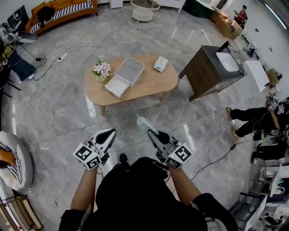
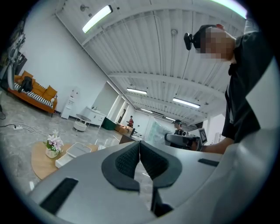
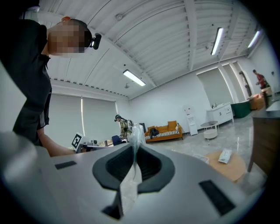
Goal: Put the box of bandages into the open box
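Observation:
The white open box (image 1: 125,76) lies on the oval wooden table (image 1: 149,86), its lid swung back; the left gripper view shows the open box (image 2: 72,152) too. A pale packet, apparently the box of bandages (image 1: 160,63), rests at the table's far right end, and the packet (image 3: 225,155) also appears in the right gripper view. Both grippers hang in the air well short of the table. My left gripper (image 1: 110,131) (image 2: 139,146) is shut with nothing in it. My right gripper (image 1: 151,132) (image 3: 133,151) is shut on a clear plastic wrapper (image 1: 145,122) (image 3: 130,175) that sticks up past the pads.
A small vase of flowers (image 1: 102,69) stands at the table's left end. A dark cabinet (image 1: 212,70) is to the right of the table. A person's legs (image 1: 253,119) stretch out at far right. Cables (image 1: 67,52) run over the floor; an orange sofa (image 1: 63,11) is far back.

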Tool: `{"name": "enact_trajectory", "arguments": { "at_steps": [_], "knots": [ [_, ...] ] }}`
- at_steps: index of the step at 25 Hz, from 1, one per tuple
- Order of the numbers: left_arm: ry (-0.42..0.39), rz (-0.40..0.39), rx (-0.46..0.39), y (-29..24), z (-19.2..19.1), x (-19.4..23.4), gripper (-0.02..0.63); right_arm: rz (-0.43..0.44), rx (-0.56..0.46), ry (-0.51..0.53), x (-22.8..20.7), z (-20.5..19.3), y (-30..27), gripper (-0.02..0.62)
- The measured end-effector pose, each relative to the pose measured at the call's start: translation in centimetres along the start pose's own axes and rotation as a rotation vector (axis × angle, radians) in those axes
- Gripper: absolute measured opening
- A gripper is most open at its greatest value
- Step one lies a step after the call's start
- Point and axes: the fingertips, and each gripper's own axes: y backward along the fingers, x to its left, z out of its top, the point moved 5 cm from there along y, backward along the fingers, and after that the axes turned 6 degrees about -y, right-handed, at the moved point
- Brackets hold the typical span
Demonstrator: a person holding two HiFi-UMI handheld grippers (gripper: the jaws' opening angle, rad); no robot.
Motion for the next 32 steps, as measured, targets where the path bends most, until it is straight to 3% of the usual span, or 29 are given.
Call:
{"name": "enact_trajectory", "arguments": {
  "at_steps": [9,15,25,32],
  "knots": [
    [0.004,0.035,0.010,-3.9,0.8,4.8,0.018,0.003,0.018,-0.022,-6.2,0.6,-3.9,0.025],
    [0.007,0.098,0.019,-8.1,1.9,8.5,0.018,0.083,-0.012,-0.040,-11.5,3.1,-7.8,0.025],
    [0.008,0.236,0.029,-16.2,5.4,13.9,0.018,0.204,0.058,-0.092,-22.8,5.6,-13.4,0.025],
    [0.028,0.349,0.037,-19.3,5.5,18.0,0.018,0.298,0.085,-0.159,-29.2,6.3,-18.3,0.025]
  ]
}}
